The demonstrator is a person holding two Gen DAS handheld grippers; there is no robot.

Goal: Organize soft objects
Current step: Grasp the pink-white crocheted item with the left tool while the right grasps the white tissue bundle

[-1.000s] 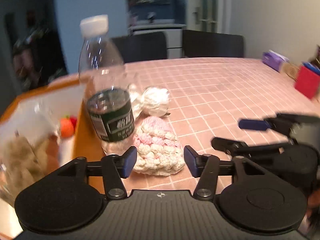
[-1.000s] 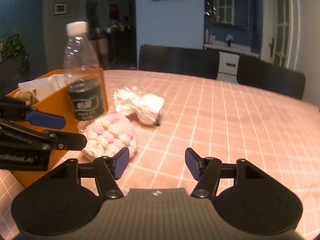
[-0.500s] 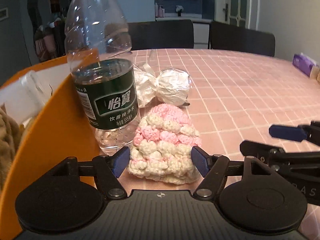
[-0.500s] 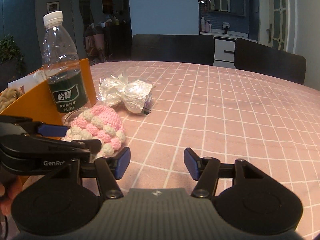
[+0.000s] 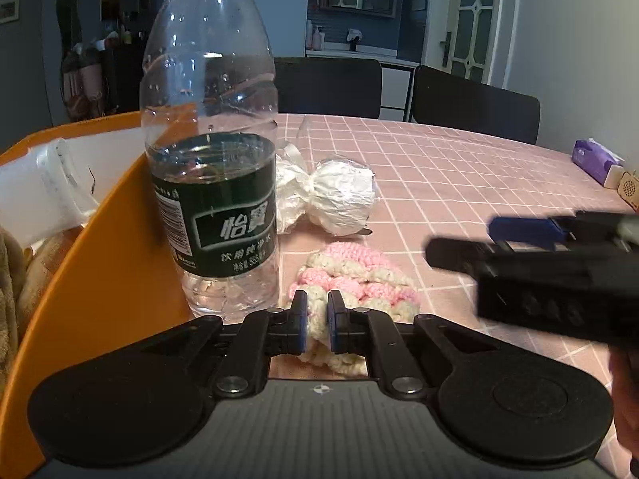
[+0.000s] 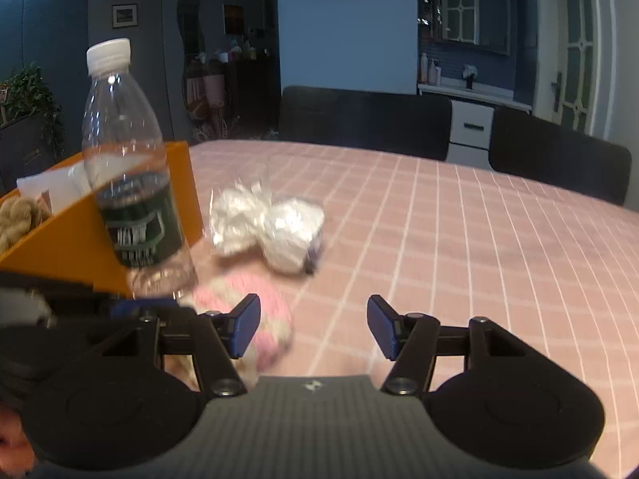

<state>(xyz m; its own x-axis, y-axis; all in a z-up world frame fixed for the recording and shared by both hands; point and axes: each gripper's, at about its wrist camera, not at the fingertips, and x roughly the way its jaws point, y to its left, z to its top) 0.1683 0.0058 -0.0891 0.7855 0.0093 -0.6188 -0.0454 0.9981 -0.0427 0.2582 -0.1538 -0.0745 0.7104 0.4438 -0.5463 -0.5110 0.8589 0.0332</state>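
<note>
A pink-and-cream crocheted piece lies on the pink checked tablecloth next to a clear water bottle. My left gripper is closing its jaws on the piece's near edge, and the pads pinch a fold of yarn. In the right wrist view the crocheted piece sits blurred just beyond the left finger of my right gripper, which stands open with nothing between its fingers. The right gripper also shows at the right of the left wrist view, close to the piece. A crumpled white plastic bundle lies farther back.
An orange bin holding white and brown soft things stands at the left, with the bottle against its wall. A purple tissue pack sits at the far right of the table. Dark chairs line the far edge.
The left jaws have gone from wide open around the crocheted piece to nearly shut on its near edge. The right gripper has shifted left, closer to the piece and the bottle.
</note>
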